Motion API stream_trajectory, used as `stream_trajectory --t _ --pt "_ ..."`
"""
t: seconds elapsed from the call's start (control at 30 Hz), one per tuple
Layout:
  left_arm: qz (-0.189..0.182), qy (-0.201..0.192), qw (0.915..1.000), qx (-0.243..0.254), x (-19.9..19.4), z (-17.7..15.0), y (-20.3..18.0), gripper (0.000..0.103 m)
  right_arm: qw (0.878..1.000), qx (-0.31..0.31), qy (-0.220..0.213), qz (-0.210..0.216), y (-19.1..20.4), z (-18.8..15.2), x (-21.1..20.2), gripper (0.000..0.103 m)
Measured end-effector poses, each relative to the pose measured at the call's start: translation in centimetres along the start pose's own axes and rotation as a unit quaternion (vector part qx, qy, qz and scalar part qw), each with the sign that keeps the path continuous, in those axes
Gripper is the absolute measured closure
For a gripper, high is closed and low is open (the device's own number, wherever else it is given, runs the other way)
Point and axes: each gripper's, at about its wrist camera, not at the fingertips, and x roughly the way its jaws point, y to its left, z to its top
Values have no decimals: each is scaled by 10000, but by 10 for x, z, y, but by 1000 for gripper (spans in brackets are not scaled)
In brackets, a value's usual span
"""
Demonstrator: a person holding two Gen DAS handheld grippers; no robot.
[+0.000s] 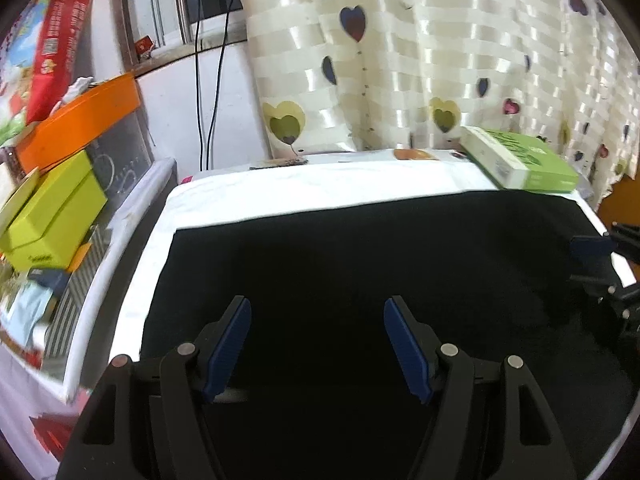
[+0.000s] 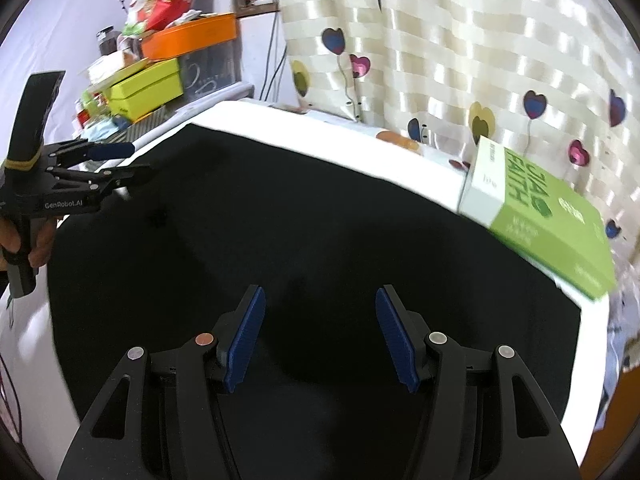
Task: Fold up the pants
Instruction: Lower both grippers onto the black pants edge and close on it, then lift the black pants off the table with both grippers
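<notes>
We saw the black pants spread flat over a white-covered table, filling the centre and lower part of both wrist views. In the left wrist view the far edge of the fabric ran as a straight line across mid-frame, w/ a strip of white cover showing beyond it and down the left side.

The left gripper sat at bottom centre of its own view, fingers spread wide, blue pads facing each other w/ nothing between them, only dark fabric below. We couldn't tell whether the tips touched the cloth. In the right wrist view the same gripper showed at mid-left, held by a hand near the left edge, over the left edge of the pants.

The right gripper was likewise wide apart at bottom centre of its view, gripping nothing, pants beneath it. It appeared at the right edge of the left view, partly cut off.

A green box lay at the far right corner of the table, just beside the pants' edge. A heart-print curtain hung behind. At upper left were stacked boxes: orange box, yellow-green box.
</notes>
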Motion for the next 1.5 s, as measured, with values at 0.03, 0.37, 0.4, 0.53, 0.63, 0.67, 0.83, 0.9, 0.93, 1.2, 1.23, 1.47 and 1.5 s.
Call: stream_trajectory --t 0.03,0.37,0.4,0.53,0.63,0.67,0.83,0.9,0.93,1.2,1.23,1.47,1.5 --pt "25 33 10000 33 10 5 3 31 10000 -39 32 -13 -6 6 7 44" --pt "161 394 9989 218 86 42 24 31 9982 -489 353 7 -56 66 74 44" --pt "153 418 9988 203 91 43 26 31 9980 -502 386 35 -60 71 81 44" --pt "120 576 9982 143 108 43 29 31 9965 -524 626 180 -73 80 105 44" --pt "29 480 9988 113 110 40 29 31 9949 -599 764 283 -80 79 114 44" --pt "-1 483 9988 59 110 40 30 31 9946 -615 758 358 -81 80 114 44" --pt "-2 507 9987 -14 113 42 31 29 9913 -803 875 575 -76 85 115 85" --pt "6 522 9986 -70 113 42 31 30 9900 -1062 828 423 -66 85 110 93" --pt "22 527 9986 -92 112 42 31 30 9894 -1164 805 337 -63 84 108 94" --pt "-198 278 9972 -670 69 28 34 33 9880 -1544 96 44 -28 72 33 96" --pt "-271 210 9963 -782 60 24 34 33 9875 -1576 25 30 -24 68 23 96" --pt "-728 -243 9863 -1460 -21 -27 40 33 9825 -1831 -340 -17 30 2 -56 97" --pt "-767 -279 9845 -1549 -32 -37 41 33 9825 -1833 -324 16 38 -12 -62 97"
